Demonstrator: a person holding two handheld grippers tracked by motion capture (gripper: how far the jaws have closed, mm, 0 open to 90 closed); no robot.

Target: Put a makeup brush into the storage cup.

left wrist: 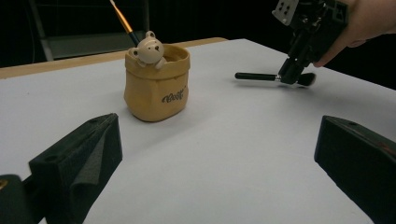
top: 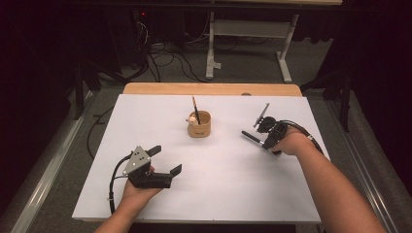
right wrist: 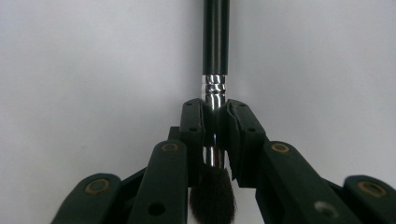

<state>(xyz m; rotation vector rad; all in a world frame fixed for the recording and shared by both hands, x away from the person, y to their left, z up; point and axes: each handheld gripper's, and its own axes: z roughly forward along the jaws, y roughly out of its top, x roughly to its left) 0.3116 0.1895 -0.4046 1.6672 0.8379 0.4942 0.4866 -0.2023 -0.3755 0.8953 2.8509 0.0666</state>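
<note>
Right gripper [right wrist: 215,122] pinches makeup brush [right wrist: 215,56] at its metal collar.
Brush lies level on the table; bear pot [top: 199,124] sits left of it, nearer this hand; left gripper [top: 167,160] spread.

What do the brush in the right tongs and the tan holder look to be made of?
Brush: glossy black handle, wood or plastic, with a shiny ribbed metal ferrule and dark soft bristles. Holder: matte tan, wrinkled like a paper bag, yet probably moulded ceramic or resin, with a glossy cream bear on its rim.

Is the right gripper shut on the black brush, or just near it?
Shut on it: the right gripper pinches the black brush at its silver ferrule.
</note>
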